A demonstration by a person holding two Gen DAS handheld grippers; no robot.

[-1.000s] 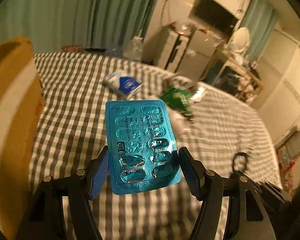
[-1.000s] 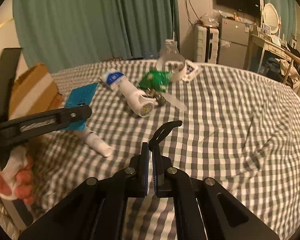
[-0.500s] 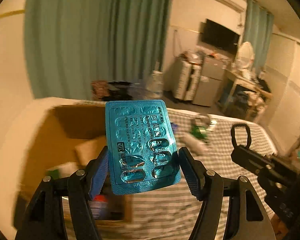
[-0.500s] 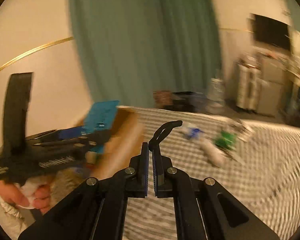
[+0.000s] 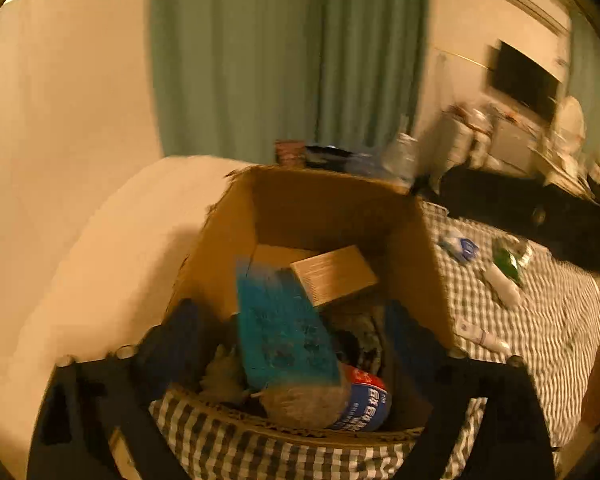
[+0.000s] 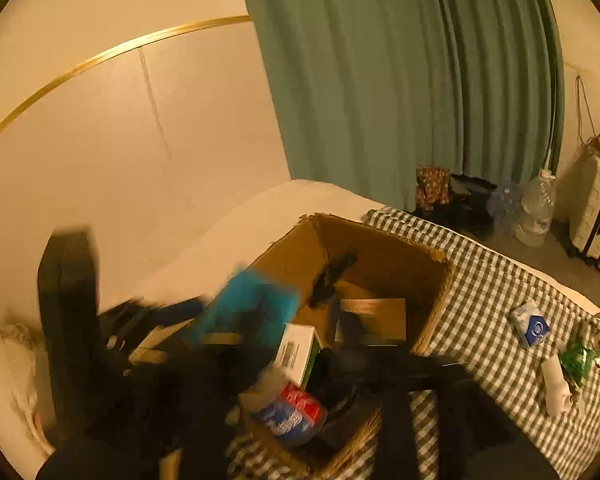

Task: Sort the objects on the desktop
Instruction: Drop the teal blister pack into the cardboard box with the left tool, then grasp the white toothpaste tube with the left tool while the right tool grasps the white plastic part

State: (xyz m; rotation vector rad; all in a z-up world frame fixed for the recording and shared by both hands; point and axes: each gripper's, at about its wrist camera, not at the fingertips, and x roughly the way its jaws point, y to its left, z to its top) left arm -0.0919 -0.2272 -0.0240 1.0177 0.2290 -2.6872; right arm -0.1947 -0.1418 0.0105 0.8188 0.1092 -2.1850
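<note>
My left gripper hangs over the open cardboard box, its blue pads wide apart. The teal blister pack is blurred between them, touching neither pad, above the box's contents. From the right wrist view the pack shows over the box beside the left gripper body. My right gripper is blurred over the box with its jaws together, a black clip sticking up from them.
The box holds a wooden block, a white carton and a red-blue wrapped pack. On the checked cloth lie a tissue pack, a white tube and a green packet. A wall stands left.
Both grippers have swung left from the cloth to over the box. My left gripper has opened and the blister pack is loose between its pads.
</note>
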